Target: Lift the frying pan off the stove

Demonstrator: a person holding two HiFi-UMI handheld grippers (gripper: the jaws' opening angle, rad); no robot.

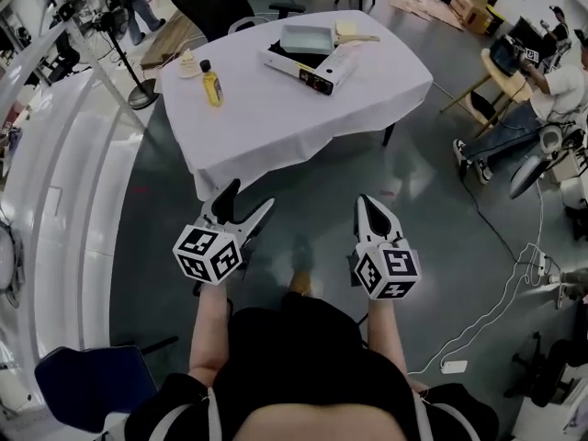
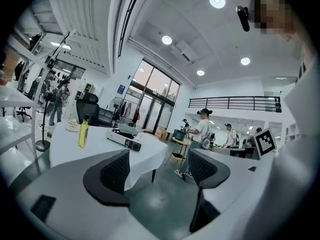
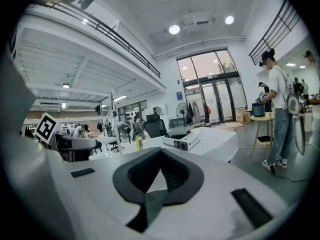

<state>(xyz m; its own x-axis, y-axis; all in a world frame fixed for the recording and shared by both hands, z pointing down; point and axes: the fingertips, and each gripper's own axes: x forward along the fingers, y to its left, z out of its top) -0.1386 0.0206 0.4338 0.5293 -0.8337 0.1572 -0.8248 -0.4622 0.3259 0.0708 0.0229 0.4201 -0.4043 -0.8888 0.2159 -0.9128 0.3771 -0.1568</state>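
From the head view, the pale grey-blue square frying pan [image 1: 305,38] sits on the long white portable stove [image 1: 310,72], on the far half of the white-clothed tabletop [image 1: 276,131]. A small yellow bottle [image 1: 212,84] stands well to the stove's left. The stove's long axis runs diagonally, its near end pointing towards my right. I hold both grippers low by my body, over the floor and well short of the table. The pan lies straight ahead, between their two lines, so neither is clearly nearer. My left gripper [image 1: 250,197] shows its jaws spread, and my right gripper [image 1: 369,202] comes to a point.

In the left gripper view, the left gripper [image 2: 160,170] has its jaws wide apart with only floor between them. The stove [image 2: 126,139] lies ahead and to the left.

In the right gripper view, the right gripper [image 3: 161,152] is closed with its tips meeting, and it holds nothing. The stove [image 3: 183,143] lies just right of the tips. I probably can't place the pan's handle from here, so I'd judge it closer in.
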